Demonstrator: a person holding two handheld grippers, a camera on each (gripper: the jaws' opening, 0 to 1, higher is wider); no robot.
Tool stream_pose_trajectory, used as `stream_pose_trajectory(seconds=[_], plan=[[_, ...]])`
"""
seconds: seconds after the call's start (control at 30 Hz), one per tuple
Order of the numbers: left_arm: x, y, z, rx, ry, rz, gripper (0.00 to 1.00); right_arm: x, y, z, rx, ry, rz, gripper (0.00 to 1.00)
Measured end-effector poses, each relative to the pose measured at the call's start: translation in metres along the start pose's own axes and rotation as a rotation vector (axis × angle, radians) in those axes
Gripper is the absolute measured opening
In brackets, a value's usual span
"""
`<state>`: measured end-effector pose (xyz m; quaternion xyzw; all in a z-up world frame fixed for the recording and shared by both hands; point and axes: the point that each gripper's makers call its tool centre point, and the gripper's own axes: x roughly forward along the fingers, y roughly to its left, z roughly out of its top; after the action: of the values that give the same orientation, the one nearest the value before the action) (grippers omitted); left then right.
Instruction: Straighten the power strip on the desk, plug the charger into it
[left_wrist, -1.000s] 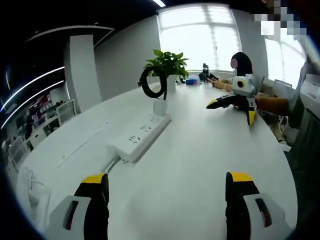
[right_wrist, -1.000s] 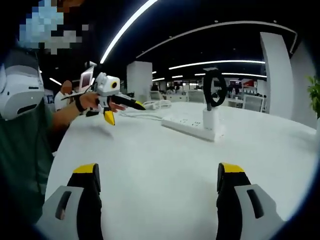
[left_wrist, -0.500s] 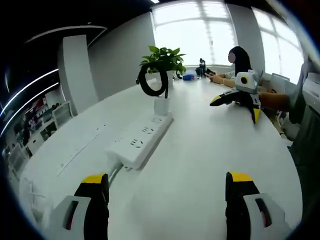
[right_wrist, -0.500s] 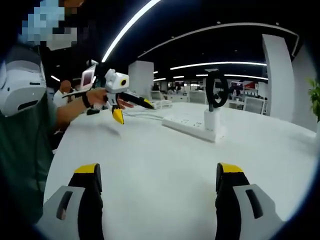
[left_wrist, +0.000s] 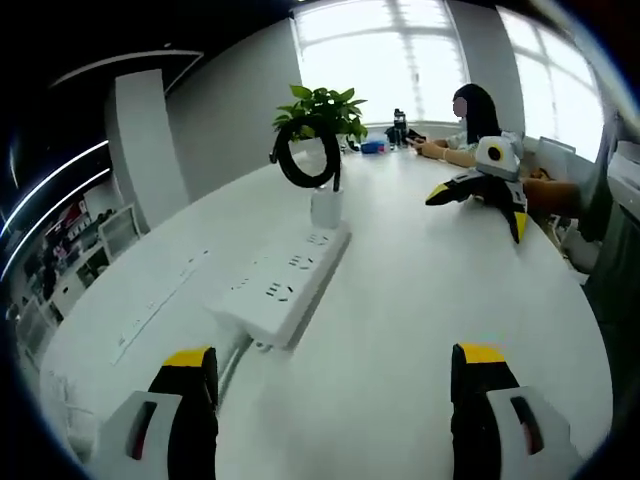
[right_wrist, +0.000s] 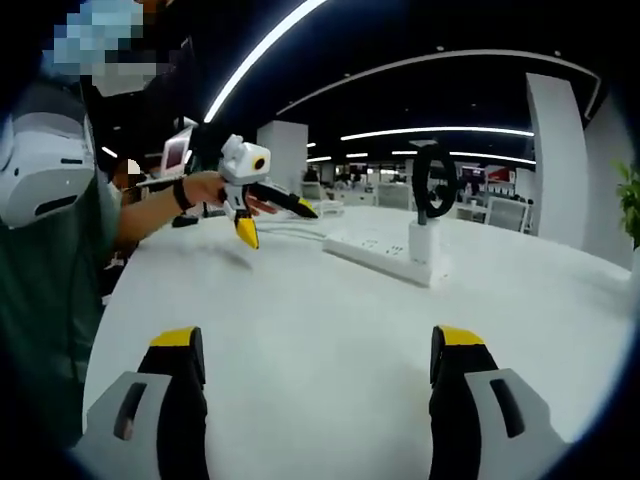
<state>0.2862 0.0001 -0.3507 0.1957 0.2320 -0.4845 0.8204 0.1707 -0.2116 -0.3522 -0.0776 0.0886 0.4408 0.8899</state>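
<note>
Left gripper view, centre frame: power strip lies diagonally on the white tabletop, charger standing at its far end with a black cable coil above it; whether it's seated in a socket, can't tell. Your left gripper fingers apart, empty, low in frame. Right gripper at upper right, fingers spread.

Right gripper view: strip right of centre, right gripper fingers apart, empty. Left gripper hovers upper left, near the strip's cord end.

Advice: brace one end, nudge the other gently; keep the charger upright.
</note>
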Motion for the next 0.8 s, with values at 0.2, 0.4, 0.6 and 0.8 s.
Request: stream_pose_trajectory(seconds=[0.2,0.4,0.6,0.8], plan=[[0.007,0.003,0.003,0.019,0.006,-0.025,0.99,0.0,-0.001,0.0,0.001,-0.003,-0.005,0.92],[0.013,0.012,0.006,0.03,0.021,-0.025,0.99,0.0,0.0,-0.001,-0.008,0.002,-0.005,0.91],[0.018,0.016,0.009,0.053,0.025,-0.04,0.99,0.0,0.0,-0.002,-0.009,0.005,-0.002,0.91],[0.025,0.02,0.009,0.077,0.055,-0.048,0.99,0.0,0.0,0.0,-0.005,-0.002,-0.002,0.91]])
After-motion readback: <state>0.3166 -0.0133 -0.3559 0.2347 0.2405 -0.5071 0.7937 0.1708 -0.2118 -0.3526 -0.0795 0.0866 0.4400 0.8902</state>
